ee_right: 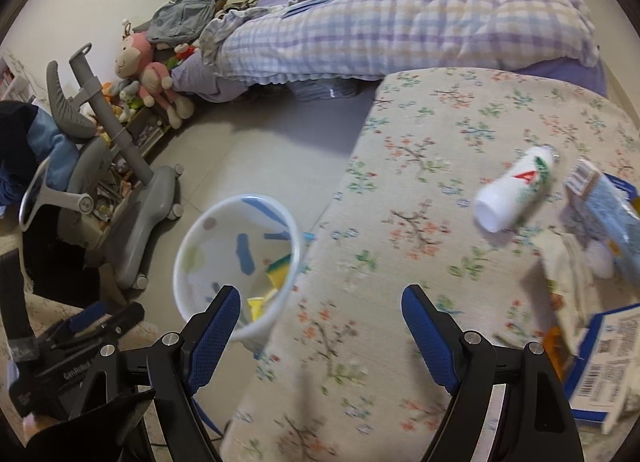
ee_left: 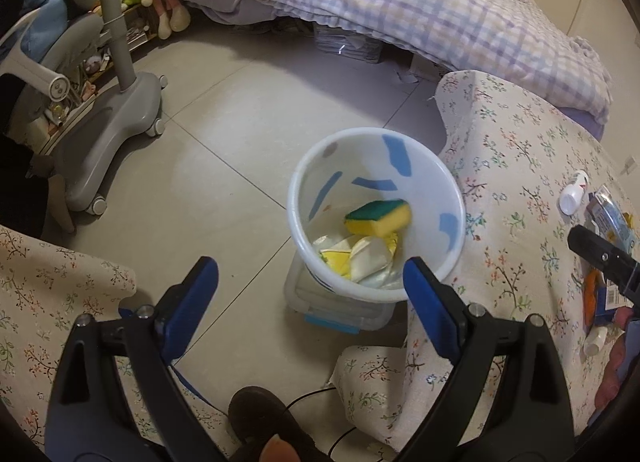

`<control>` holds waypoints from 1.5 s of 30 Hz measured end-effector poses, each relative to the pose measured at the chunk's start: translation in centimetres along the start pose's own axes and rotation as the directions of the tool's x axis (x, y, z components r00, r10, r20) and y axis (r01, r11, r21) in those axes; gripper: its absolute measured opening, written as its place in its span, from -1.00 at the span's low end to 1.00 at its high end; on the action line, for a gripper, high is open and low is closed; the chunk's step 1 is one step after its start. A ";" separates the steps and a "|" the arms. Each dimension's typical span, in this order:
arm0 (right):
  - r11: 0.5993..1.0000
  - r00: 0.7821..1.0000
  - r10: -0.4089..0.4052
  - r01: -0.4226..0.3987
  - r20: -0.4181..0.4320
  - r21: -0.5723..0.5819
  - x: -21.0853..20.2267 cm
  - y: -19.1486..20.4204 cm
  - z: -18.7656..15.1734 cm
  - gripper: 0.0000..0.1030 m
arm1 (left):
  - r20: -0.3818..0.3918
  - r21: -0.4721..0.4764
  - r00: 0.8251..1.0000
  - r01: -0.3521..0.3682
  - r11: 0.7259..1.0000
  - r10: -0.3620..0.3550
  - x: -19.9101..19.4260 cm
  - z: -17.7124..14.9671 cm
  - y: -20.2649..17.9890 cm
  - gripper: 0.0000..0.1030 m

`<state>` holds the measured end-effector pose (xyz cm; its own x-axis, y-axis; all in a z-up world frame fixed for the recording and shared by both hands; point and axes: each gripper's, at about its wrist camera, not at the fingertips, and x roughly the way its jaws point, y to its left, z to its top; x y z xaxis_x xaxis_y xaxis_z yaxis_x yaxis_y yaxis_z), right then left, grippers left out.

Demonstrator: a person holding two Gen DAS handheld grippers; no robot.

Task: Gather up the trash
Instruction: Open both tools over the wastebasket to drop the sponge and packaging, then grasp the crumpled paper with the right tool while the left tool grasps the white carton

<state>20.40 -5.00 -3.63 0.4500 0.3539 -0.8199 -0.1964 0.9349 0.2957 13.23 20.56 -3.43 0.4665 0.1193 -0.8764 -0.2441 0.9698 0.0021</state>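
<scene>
Left claw [ee_left: 310, 282] spread wide, empty, poised over the bin [ee_left: 376, 214] at frame centre; sponge [ee_left: 378, 216] and wrappers lie inside. Bin sits just beside the counter [ee_right: 420, 182], likely for short drops. Right claw [ee_right: 320, 316] wide, empty; bottle [ee_right: 516, 188] and cartons [ee_right: 604, 202] at right remain uncollected

Glossy plastic bin [ee_left: 376, 214], spongy foam sponge [ee_left: 378, 216], matt floral cloth [ee_right: 440, 202].
</scene>
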 end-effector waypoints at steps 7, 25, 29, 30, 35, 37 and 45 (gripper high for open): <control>0.997 0.997 -0.075 0.075 0.003 0.005 -3.7 -3.7 -0.9 0.64 | 0.006 0.050 1.000 0.017 0.999 -0.017 -0.5 -0.4 -1.8 0.84; 0.960 0.975 -0.221 0.224 -0.035 0.167 -11.1 -16.4 -4.0 0.64 | -0.021 0.143 0.994 0.112 0.983 -0.111 -1.0 -0.8 -8.6 0.88; 0.939 0.970 -0.235 0.244 -0.067 0.243 -11.5 -19.2 -4.9 0.64 | -0.027 0.167 0.992 0.128 0.978 -0.125 -1.2 -0.9 -10.4 0.88; 0.935 0.969 -0.233 0.245 -0.078 0.258 -11.5 -19.7 -5.0 0.64 | -0.028 0.170 0.991 0.133 0.976 -0.130 -1.3 -0.9 -10.7 0.88; 0.923 0.971 -0.205 0.233 -0.121 0.305 -11.1 -21.4 -6.1 0.64 | -0.036 0.188 0.987 0.163 0.969 -0.159 -1.7 -1.0 -12.5 0.88; 0.927 0.974 -0.181 0.215 -0.134 0.309 -11.0 -21.3 -6.6 0.64 | -0.038 0.203 0.985 0.170 0.964 -0.166 -1.8 -1.2 -13.2 0.88; 0.936 0.964 -0.162 0.218 -0.211 0.277 -9.5 -20.6 -7.8 0.56 | -0.055 0.241 0.981 0.193 0.951 -0.185 -1.9 -1.8 -15.3 0.88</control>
<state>13.43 -27.85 -5.79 0.2820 0.1841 -0.9416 0.1555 0.9597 0.2342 14.55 5.10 -2.62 0.4557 -0.0738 -0.8871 0.0624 0.9968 -0.0509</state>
